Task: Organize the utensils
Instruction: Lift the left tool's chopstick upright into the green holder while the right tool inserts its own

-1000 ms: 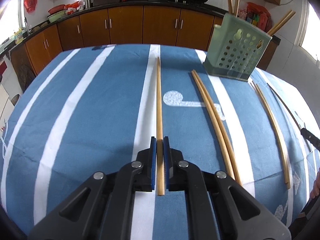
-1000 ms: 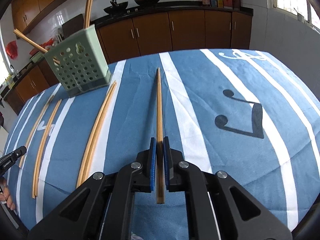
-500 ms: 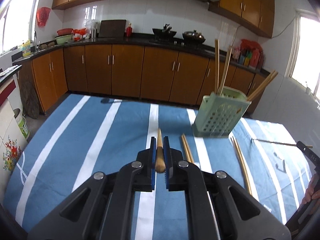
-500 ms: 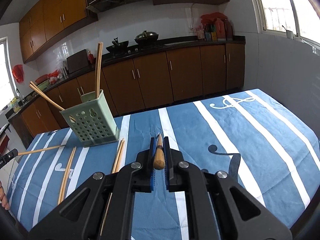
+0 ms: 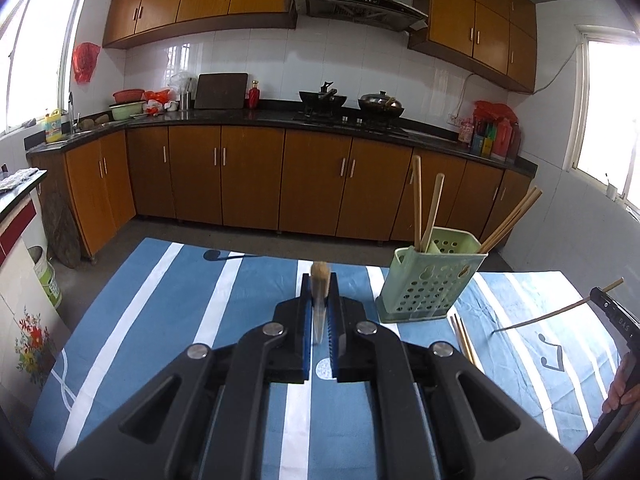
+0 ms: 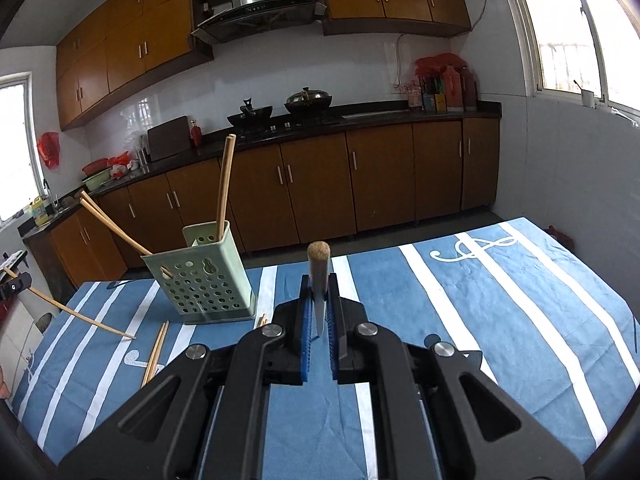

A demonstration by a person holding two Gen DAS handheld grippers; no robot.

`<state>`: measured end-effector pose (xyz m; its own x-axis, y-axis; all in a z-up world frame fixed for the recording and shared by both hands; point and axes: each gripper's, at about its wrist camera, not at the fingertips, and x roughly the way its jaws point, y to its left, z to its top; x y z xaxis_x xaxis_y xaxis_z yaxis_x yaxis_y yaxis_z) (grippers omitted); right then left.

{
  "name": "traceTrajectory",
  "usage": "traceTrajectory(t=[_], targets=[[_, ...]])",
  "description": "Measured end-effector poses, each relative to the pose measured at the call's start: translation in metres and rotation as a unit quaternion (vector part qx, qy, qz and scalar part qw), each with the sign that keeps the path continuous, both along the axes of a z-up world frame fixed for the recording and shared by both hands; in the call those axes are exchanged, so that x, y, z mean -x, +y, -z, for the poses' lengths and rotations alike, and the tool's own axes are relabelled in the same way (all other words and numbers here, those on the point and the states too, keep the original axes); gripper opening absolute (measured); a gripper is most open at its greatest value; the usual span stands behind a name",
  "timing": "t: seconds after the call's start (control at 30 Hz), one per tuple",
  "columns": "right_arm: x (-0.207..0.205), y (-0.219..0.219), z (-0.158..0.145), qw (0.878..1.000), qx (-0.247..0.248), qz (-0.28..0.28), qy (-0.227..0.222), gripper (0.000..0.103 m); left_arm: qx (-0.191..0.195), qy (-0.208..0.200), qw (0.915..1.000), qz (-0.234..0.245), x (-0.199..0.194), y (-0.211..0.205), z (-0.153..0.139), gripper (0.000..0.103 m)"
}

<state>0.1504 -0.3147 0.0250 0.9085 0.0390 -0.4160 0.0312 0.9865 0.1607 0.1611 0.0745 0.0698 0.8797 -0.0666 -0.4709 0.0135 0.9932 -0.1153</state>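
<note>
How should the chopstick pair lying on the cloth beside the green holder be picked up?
Grip the chopstick pair near mid-length, coming from above and closing across both sticks. They lie flat, side by side on the cloth, leaving only their long sides to pinch.

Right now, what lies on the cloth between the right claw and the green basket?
In the right wrist view, only chopstick ends lie between the right claw and the green basket; otherwise bare striped cloth.
</note>
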Motion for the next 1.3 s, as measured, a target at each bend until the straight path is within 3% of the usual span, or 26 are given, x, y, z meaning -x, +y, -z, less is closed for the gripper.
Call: traceTrajectory(t=[0.23, 0.43, 0.63, 0.77, 0.93, 1.3], targets=[[-0.002, 0.007, -0.032, 0.999, -0.02, -0.03, -0.026, 0.008, 0.006, -0.026, 0.9992, 0.029, 0.006, -0.013, -0.034, 0.008], [-0.001, 0.016, -0.081, 0.993, -0.062, -0.063, -0.083, 0.008, 0.026, -0.068, 0.9959, 0.054, 0.009, -0.033, -0.076, 0.008], [-0.015, 0.036, -0.122, 0.984, -0.072, -0.067, -0.147, 0.008, 0.045, -0.131, 0.9894, 0.045, -0.005, -0.059, -0.12, 0.008], [-0.037, 0.047, -0.134, 0.981, -0.068, -0.051, -0.177, 0.008, 0.061, -0.158, 0.9851, 0.028, -0.027, -0.072, -0.137, 0.008], [-0.072, 0.061, -0.118, 0.984, -0.053, -0.045, -0.165, 0.008, 0.061, -0.162, 0.9848, 0.013, -0.059, -0.083, -0.132, 0.008], [-0.11, 0.072, -0.076, 0.992, -0.051, -0.054, -0.106, 0.008, 0.081, -0.102, 0.9912, 0.022, -0.104, -0.077, -0.078, 0.008]])
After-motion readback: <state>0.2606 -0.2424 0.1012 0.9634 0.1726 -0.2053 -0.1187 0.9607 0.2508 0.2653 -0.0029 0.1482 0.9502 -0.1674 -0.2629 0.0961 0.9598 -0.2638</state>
